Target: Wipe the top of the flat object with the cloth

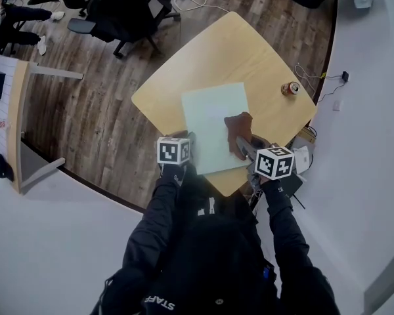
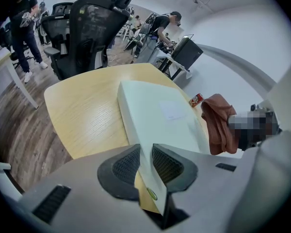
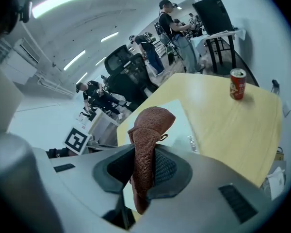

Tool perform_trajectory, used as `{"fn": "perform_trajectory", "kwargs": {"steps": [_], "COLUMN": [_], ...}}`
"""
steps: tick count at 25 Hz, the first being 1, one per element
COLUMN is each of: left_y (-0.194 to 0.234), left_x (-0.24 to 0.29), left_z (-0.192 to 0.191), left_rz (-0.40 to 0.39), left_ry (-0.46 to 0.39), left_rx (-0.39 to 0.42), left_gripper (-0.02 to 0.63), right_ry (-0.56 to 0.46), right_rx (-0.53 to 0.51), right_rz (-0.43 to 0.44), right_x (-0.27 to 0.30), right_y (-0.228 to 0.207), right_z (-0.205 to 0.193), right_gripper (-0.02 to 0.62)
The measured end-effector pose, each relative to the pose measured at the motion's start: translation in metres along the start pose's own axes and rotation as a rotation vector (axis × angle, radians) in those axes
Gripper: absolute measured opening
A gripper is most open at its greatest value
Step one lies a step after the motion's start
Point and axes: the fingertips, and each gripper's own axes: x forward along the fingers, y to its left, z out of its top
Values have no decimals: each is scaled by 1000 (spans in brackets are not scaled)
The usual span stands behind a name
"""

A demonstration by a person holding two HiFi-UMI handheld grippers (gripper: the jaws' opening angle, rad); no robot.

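The left hand-held gripper (image 2: 145,163) is clamped on the pale flat object (image 1: 213,120) at its 7 o'clock corner, with the edge wedged between the pads, steadying it on the table (image 1: 177,71). The object lies about mid-table. At its 4 o'clock edge the brown cloth (image 1: 238,128) rests on the top, pinched in the right hand-held gripper (image 3: 144,165), its free end bunched ahead of the jaws. A can (image 1: 289,88) stands well apart at 2 o'clock (no part of the job). The cloth sits only at the near right, so I judge most of the top, centre, far side and left, not yet wiped.
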Motion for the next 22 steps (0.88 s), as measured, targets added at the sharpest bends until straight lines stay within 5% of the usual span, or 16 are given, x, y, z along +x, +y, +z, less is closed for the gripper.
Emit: {"fn": "perform_trajectory", "kwargs": {"steps": [5, 10, 22], "left_y": [-1, 0, 1], "left_x": [1, 1, 2], "left_z": [2, 2, 0], "left_rz": [-12, -14, -15], "left_ry": [0, -2, -2], "left_rx": [-5, -4, 0], "left_gripper": [97, 97, 97], "right_ry": [25, 84, 167], "right_rx": [54, 120, 93], "right_rz": [146, 189, 35], "right_x": [33, 64, 79], "right_y": [65, 89, 34], "right_z": [-21, -51, -88], "right_gripper": [91, 90, 90]}}
